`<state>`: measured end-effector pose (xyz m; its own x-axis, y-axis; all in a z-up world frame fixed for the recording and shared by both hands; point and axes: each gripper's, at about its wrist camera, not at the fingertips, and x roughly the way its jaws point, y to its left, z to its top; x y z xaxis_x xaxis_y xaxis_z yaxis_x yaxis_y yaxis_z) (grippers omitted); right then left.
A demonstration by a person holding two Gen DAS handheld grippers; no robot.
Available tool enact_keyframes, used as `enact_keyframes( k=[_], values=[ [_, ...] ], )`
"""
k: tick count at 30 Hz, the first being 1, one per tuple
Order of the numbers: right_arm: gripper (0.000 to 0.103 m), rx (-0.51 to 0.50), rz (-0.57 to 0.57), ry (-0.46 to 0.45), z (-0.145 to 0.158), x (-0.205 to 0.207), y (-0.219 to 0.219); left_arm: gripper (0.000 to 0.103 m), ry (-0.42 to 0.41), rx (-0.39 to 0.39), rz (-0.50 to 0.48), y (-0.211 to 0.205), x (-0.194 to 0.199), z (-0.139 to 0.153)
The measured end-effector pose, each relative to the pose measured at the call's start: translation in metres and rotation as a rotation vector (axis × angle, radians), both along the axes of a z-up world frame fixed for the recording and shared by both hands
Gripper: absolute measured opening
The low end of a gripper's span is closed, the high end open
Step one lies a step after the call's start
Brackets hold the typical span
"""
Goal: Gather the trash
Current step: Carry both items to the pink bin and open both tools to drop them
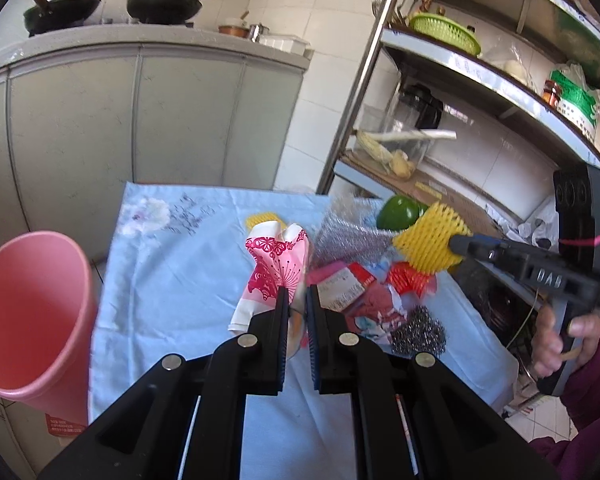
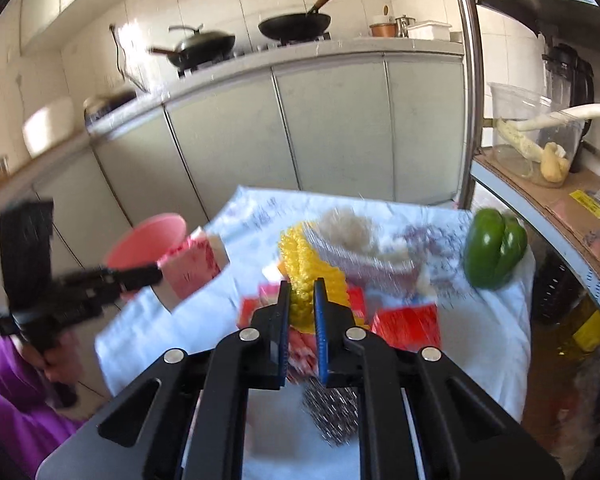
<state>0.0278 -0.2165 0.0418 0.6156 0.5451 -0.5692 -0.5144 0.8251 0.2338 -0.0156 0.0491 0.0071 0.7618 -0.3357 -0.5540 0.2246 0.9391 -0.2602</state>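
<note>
Now we see both claws clamped: left claw (image 1: 298,294) on pink paper wrapper (image 1: 274,260), right claw (image 2: 302,292) on yellow foam net (image 2: 300,276), above the table (image 1: 172,280); thin pinches may slip short of the pink bin (image 1: 32,312).

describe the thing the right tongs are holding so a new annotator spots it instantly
Start at the small table with the pale blue cloth in front of the grey kitchen cabinets. Above its right side, the right tongs pinch a yellow foam fruit net. Its bright yellow open mesh sets it apart from the smooth green pepper behind and the red wrappers below.
</note>
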Motion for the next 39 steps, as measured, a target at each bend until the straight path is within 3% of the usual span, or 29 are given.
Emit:
enact_keyframes(
  k=[5,8,20,28,34,39],
  values=[
    [0.011,0.072,0.056,0.025,0.017,0.02,0.015,0.008,-0.04,-0.008,0.077,0.027,-0.008,0.014],
    [0.011,0.062,0.101,0.016,0.024,0.027,0.038,0.008,-0.058,-0.01,0.142,0.049,-0.015,0.02],
    [0.011,0.073,0.386,0.027,0.047,0.046,0.174,0.008,-0.06,0.007,0.401,0.138,-0.043,0.018],
    [0.011,0.082,0.498,0.181,0.018,0.063,0.268,0.008,0.035,0.007,0.51,0.178,-0.045,-0.012],
    [0.012,0.028,0.491,0.321,-0.025,0.072,0.322,0.008,0.168,-0.004,0.528,0.197,-0.023,-0.045],
    [0.012,-0.06,0.463,0.378,-0.056,0.072,0.345,0.008,0.273,0.005,0.528,0.2,-0.006,-0.068]
  ],
)
